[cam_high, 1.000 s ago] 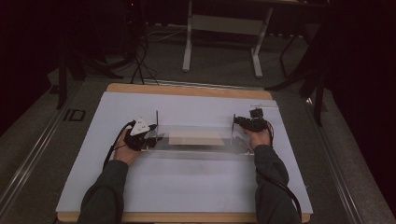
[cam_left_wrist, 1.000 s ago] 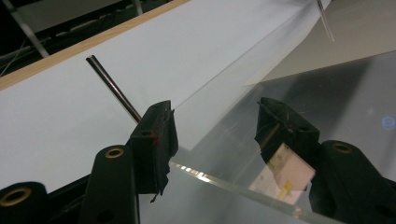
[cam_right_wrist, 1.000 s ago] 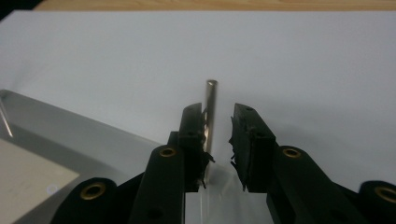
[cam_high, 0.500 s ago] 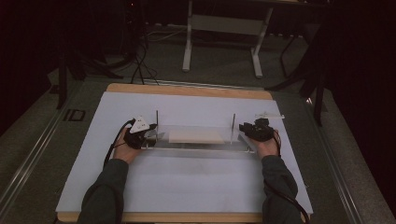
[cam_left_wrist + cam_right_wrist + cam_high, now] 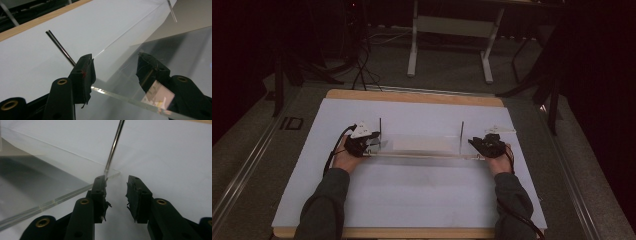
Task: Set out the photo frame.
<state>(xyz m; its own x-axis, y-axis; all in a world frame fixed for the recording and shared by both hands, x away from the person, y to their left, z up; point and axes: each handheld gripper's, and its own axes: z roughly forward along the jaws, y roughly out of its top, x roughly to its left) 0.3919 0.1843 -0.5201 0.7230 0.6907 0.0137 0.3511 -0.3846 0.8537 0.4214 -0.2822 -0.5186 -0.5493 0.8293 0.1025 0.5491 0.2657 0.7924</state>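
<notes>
Midway across the desk (image 5: 362,200) lies a clear plastic plate (image 5: 422,147) with two upright metal rods; left tongs (image 5: 371,146) straddle its left edge unclenched, right tongs (image 5: 476,144) released beside its right corner.

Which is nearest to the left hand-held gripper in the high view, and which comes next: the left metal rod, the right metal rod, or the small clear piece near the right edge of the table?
From the left hand-held gripper:
1. Left metal rod, just beside it, at the left end of the clear plate.
2. Right metal rod, at the plate's right end.
3. Small clear piece, farthest, near the table's right edge.
</notes>
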